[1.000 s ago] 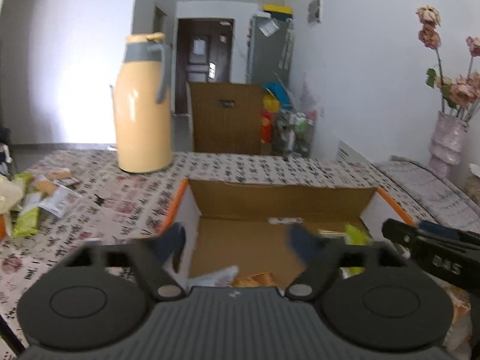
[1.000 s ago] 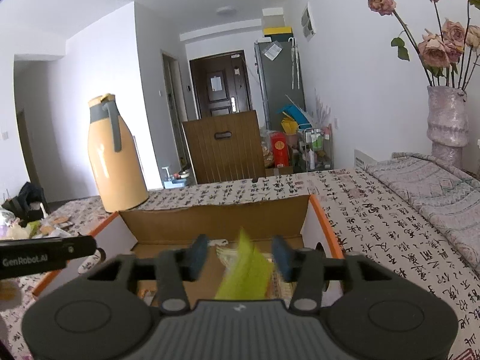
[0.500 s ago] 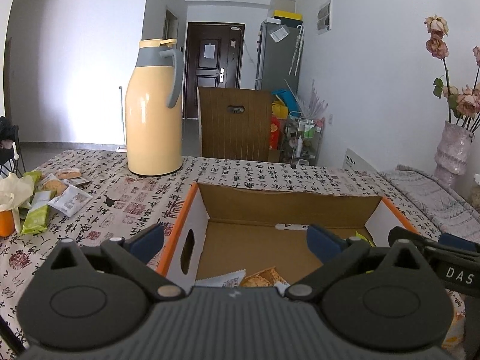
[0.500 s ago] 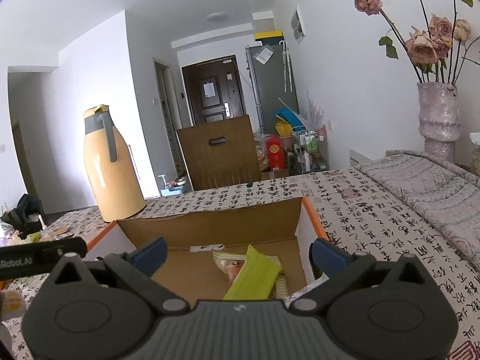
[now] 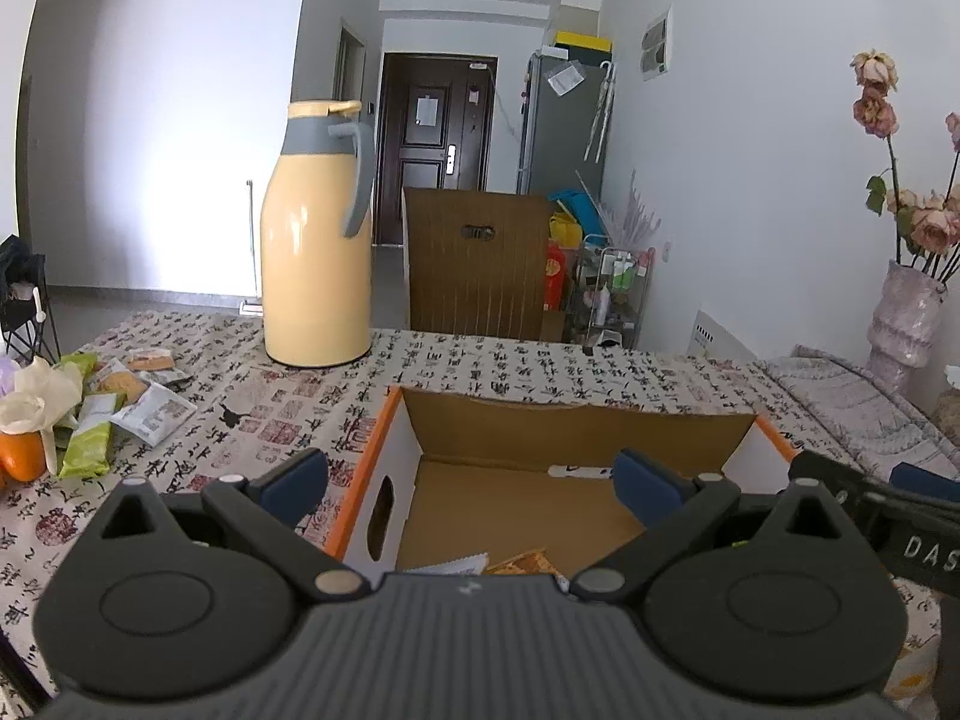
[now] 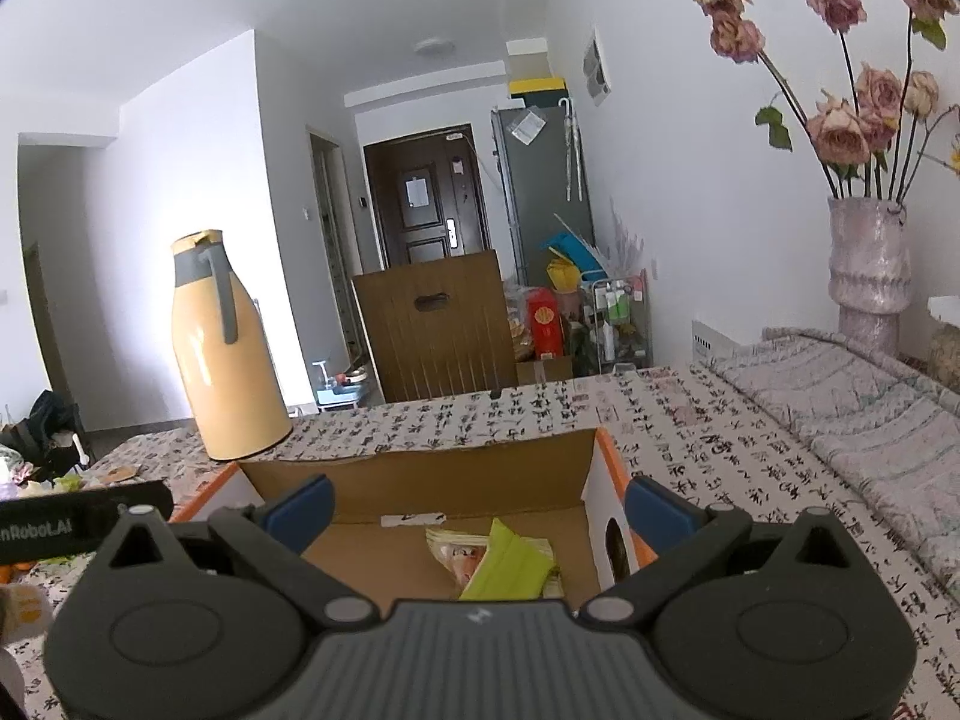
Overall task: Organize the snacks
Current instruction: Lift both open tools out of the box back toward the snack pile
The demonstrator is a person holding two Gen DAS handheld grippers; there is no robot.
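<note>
An open cardboard box (image 5: pixel 576 426) with orange edges sits on the patterned tablecloth before both grippers. My left gripper (image 5: pixel 471 477) hangs open over the box's left half, nothing between its blue pads; snack packets (image 5: pixel 480 567) lie just below it. In the right wrist view my right gripper (image 6: pixel 480 507) stands open above the box (image 6: pixel 420 468), and a lime-green packet (image 6: pixel 510 567) rests on other packets inside. Loose snack packets (image 5: pixel 120 402) lie on the table at far left. Each gripper shows at the edge of the other's view.
A tall yellow thermos jug (image 5: pixel 318 240) stands behind the box on the left. A brown chair back (image 5: pixel 480 264) rises past the table's far edge. A vase of dried roses (image 6: pixel 867 264) and a folded grey quilt (image 6: pixel 870 414) occupy the right side. An orange (image 5: pixel 21 462) lies far left.
My right gripper opened and the lime-green packet dropped from it into the box. My left gripper's jaws spread wider. Neither hand travelled much.
</note>
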